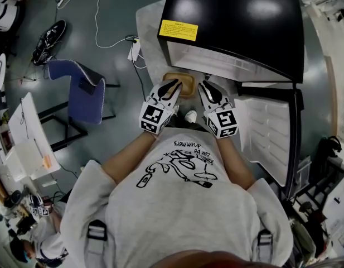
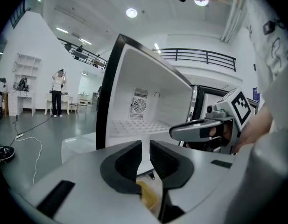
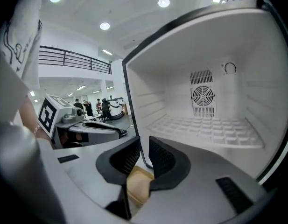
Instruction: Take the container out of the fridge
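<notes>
Step in hand: we judge this to be the take-out itself, with the container (image 1: 185, 86) gripped on two sides at the mouth of the fridge (image 1: 233, 21).
Left tongs (image 2: 145, 146): the jaws are drawn in to a narrow slit. As far as we can see, the container's thin rim is pinched between the pads, and its yellowish body shows just under the jaws.
Right tongs (image 3: 144, 146): these match the left, nearly closed with a thin edge of the container standing in the gap and the tan body just below.
Container: it sits between the two tongs, the left tongs on its left edge and the right tongs on its right edge, and it lies under and slightly ahead of both pairs of jaws.
Fridge: it is straight ahead of both tongs. The white inside looks bare from either gripper view, with a fan grille on the back wall. The door (image 1: 269, 133) stands open beyond the right tongs.
Next move, in our judgement: we draw both tongs back toward the body together, level and at the same pace, so the container comes clear of the opening.
What it calls for: we need equal pinch on both rims and no twisting apart, since a thin rim may slip or flex.
</notes>
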The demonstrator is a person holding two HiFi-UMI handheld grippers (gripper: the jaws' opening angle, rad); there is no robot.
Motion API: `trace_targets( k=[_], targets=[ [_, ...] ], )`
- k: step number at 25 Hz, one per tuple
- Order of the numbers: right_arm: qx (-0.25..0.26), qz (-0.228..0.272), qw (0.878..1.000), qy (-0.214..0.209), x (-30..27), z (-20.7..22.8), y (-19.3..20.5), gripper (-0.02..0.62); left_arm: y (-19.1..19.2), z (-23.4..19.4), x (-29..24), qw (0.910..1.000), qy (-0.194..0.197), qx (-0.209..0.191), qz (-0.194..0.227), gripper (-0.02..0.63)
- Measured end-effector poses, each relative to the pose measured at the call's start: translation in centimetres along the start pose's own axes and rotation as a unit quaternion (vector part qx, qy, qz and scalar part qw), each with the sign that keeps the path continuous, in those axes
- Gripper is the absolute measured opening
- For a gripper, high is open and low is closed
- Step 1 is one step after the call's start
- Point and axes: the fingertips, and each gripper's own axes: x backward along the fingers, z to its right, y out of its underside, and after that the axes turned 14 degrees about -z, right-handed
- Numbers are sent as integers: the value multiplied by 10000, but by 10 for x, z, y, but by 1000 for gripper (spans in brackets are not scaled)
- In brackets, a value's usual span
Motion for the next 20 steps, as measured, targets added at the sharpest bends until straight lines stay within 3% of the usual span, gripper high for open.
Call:
trace_targets(
  k=[9, 20],
  targets=[
    [375, 516, 9979, -53, 63, -24, -69, 57, -87, 29, 42, 9966, 314, -289, 711, 26],
    [559, 839, 9948, -175, 116, -45, -118, 55, -165, 69, 87, 9868, 666, -539, 1377, 15]
  ],
)
